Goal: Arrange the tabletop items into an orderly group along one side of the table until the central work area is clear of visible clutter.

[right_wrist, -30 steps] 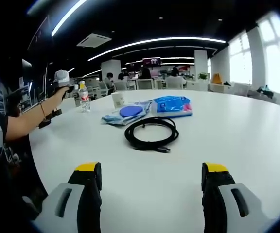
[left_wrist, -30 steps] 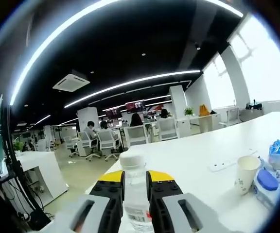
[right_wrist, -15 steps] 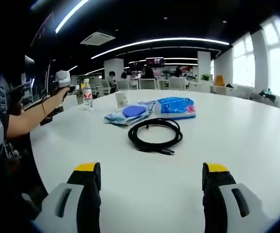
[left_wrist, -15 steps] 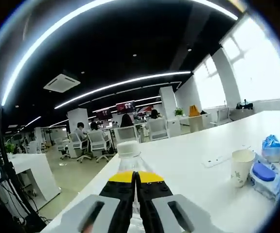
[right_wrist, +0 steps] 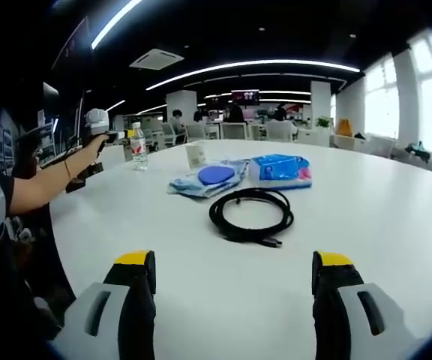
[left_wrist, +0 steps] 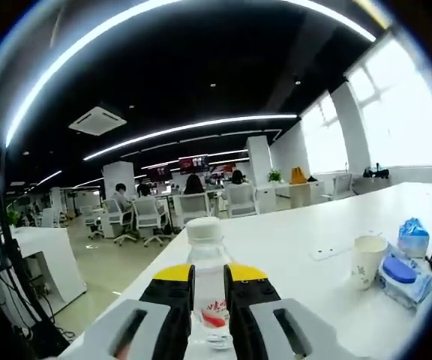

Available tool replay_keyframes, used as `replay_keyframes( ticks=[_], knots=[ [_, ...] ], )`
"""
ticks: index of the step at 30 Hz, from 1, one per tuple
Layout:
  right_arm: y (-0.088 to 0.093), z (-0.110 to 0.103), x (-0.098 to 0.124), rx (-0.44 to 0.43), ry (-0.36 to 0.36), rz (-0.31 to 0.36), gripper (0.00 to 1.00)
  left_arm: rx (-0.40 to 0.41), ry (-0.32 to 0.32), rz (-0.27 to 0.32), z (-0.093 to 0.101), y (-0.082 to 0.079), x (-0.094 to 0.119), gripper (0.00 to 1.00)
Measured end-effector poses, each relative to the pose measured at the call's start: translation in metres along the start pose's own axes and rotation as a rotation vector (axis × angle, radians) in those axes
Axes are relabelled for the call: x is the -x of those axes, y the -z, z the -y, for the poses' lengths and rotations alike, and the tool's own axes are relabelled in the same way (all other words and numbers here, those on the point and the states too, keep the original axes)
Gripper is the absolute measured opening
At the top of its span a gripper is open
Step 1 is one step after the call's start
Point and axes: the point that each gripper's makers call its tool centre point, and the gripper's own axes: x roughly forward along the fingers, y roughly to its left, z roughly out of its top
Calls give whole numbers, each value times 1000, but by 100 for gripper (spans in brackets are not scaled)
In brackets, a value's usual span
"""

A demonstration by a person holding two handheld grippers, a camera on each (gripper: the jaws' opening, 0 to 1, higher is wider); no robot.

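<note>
Water bottle (left_wrist: 208,296) base seemingly hidden between jaws

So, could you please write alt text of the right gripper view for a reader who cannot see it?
The right gripper hangs open above a white table, its jaws wide apart and holding nothing. Ahead lie a coiled black cable, a blue wipes pack and a blue-lidded packet; far left, the left gripper meets a water bottle.
</note>
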Motion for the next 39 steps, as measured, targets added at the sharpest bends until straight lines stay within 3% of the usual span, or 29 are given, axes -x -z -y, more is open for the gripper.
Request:
replay_keyframes(
  ticks=[3,8,10,13,17,24,32,39],
  knots=[
    [-1,0,1,-3,0,6,83,11,-4,12,-1,-6,-1,18],
    [0,2,4,-6,8,5,83,14,-25,15,-1,-13,-10,36],
    [0,3,4,-5,13,3,83,8,-48,-24,-2,-9,-14,40],
    [1,5,6,-5,18,1,83,10,-58,-43,-3,-7,-25,40],
    [3,12,10,-12,36,1,82,27,-39,-45,0,-8,-32,24],
    [5,16,11,-15,51,-3,82,22,-14,-48,-2,-8,-32,23],
    [1,13,9,-8,41,3,82,1,84,-34,1,-10,-39,22],
    [1,12,7,4,41,-9,82,-12,254,-11,13,-14,-43,21]
  ],
)
